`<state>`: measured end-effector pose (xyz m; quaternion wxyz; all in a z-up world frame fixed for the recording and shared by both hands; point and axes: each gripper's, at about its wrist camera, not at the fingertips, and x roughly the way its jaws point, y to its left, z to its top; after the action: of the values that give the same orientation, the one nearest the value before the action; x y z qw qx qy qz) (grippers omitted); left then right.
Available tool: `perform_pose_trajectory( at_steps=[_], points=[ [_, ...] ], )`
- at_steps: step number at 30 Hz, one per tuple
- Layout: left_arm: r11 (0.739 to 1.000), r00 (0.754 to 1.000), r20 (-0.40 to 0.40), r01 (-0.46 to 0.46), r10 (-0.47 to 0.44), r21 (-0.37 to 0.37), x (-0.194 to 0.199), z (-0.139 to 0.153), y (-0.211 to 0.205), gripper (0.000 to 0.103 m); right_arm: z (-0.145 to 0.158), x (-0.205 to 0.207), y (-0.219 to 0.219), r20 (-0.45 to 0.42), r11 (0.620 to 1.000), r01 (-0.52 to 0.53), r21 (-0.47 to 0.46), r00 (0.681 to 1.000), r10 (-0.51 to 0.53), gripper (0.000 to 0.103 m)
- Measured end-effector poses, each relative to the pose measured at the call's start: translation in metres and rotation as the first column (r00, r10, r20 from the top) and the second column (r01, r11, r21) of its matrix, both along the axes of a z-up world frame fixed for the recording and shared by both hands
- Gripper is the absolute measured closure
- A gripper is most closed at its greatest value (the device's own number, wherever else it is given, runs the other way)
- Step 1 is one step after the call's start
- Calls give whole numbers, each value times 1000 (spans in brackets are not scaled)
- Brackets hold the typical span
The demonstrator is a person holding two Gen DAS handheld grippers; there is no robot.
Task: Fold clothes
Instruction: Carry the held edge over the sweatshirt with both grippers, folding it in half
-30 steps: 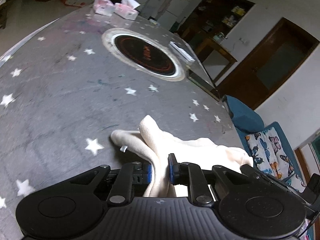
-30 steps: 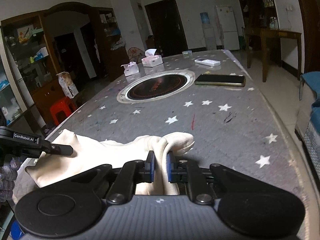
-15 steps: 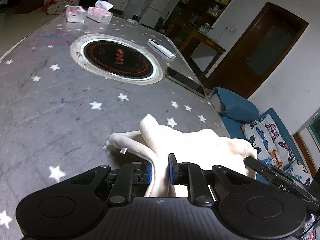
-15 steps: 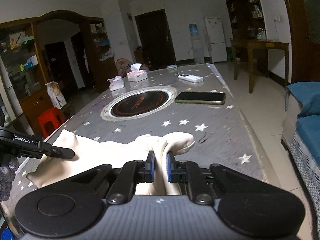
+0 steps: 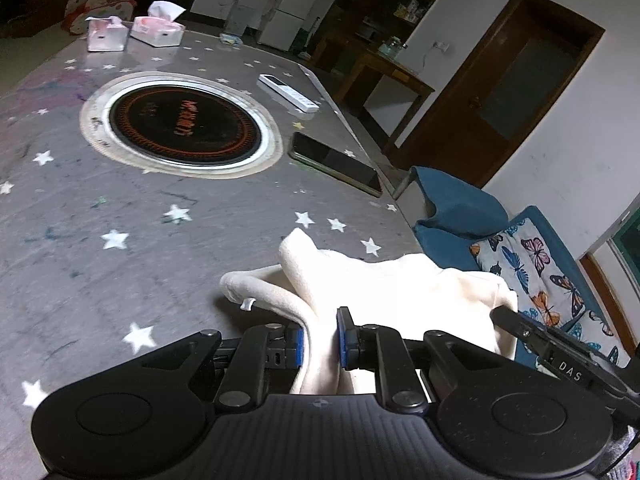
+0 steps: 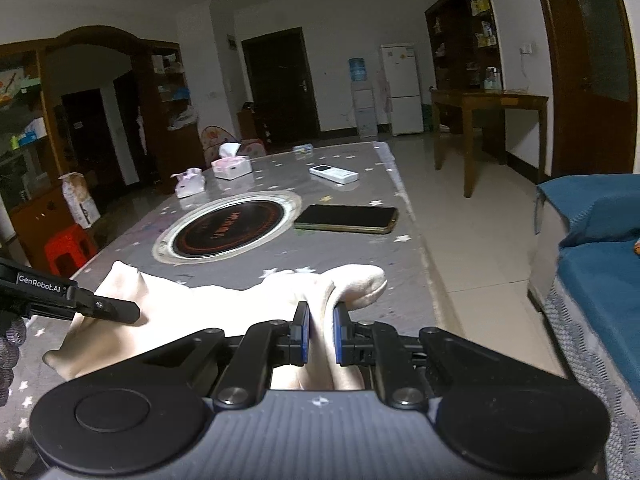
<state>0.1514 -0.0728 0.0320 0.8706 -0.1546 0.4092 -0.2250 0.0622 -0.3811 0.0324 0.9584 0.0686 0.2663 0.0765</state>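
A cream fleece garment (image 5: 384,284) hangs bunched between my two grippers, lifted over the near end of the grey star-print table (image 5: 120,200). My left gripper (image 5: 319,338) is shut on one bunched edge of it. My right gripper (image 6: 321,334) is shut on the other edge, and the garment (image 6: 208,300) stretches left toward the left gripper's finger (image 6: 100,307). In the left wrist view the right gripper's finger (image 5: 560,356) shows at the lower right. The garment's lower part is hidden behind the gripper bodies.
A round black induction hob (image 5: 182,124) is set in the table's middle. A black phone (image 5: 336,162) and a white remote (image 5: 288,93) lie near the right edge. Two pink tissue boxes (image 5: 132,32) stand at the far end. A blue sofa (image 6: 600,248) is to the right.
Both grippers have risen and pulled back toward the table's near end with the garment still held. The hob and phone now sit farther off and lower in view.
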Motion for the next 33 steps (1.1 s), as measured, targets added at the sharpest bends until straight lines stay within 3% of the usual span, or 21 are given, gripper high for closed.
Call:
perform_pose_trajectory(
  at_steps=[12, 33],
  points=[
    [999, 999, -4, 32, -32, 38, 24, -11, -38, 87, -10, 21, -28, -31, 998, 55, -31, 998, -56, 93],
    [996, 999, -40, 19, -15, 89, 42, -33, -42, 86, -37, 56, -43, -90, 996, 75, -39, 993, -78, 93]
  ],
)
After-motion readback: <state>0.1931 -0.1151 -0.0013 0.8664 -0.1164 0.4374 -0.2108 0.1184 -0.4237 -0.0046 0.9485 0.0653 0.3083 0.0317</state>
